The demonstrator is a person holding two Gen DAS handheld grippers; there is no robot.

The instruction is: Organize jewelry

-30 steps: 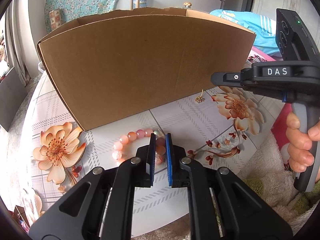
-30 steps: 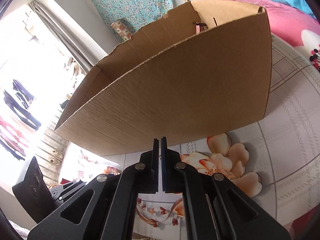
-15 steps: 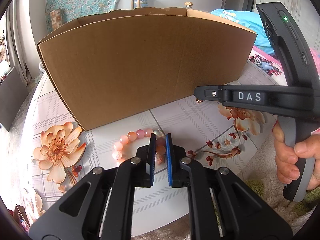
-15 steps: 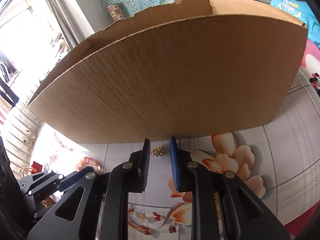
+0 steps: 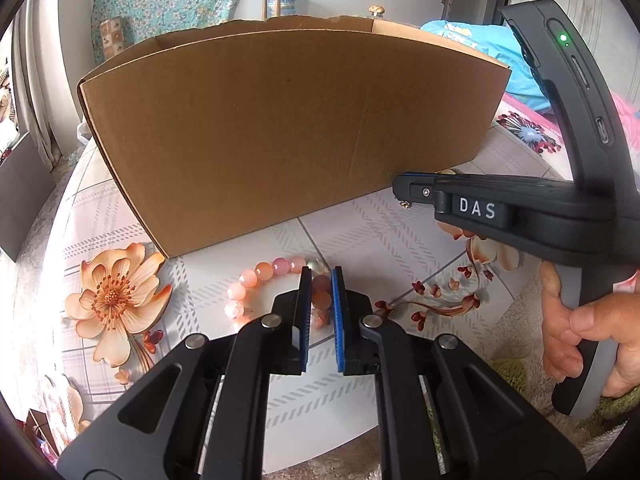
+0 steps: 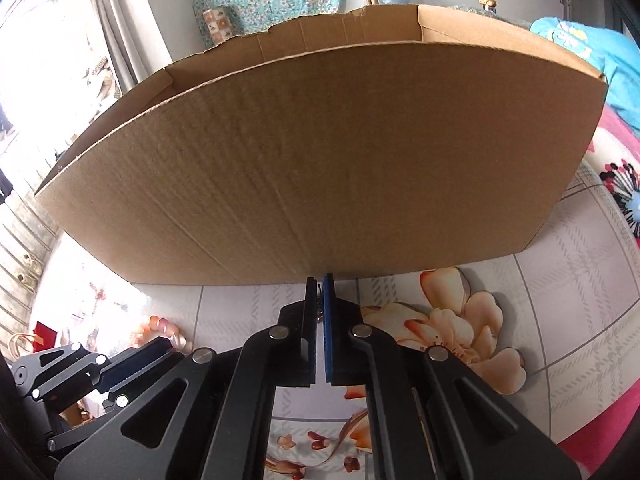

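The right tool [image 6: 320,292] is nearly closed, with only a thin slit left between its pads, and a small gold earring [image 5: 405,203] sits pinched at its tip; in the left wrist view the earring shows just under that tip, close to the foot of the cardboard box [image 5: 288,136]. The box stands directly ahead of the right tool, its near wall rising above the tip, so the coming move likely turns on height: the earring has to go up and over that wall before it can drop inside.

The left tool [image 5: 319,292] is a little way open and holds nothing. Its pads straddle one side of a pink bead bracelet [image 5: 264,284], which lies flat as a loop on the bench [image 5: 360,232] between the tool and the box, spreading off to the left of the pads. Whether the pads touch the beads I cannot tell. The left hand is the nearer one to the bracelet.

The bench has a glossy white top with grey checks and large peach flowers, and the box stands toward its far edge. Behind are a flowered blue curtain, bedding in pink and blue, and a bright window on the left.
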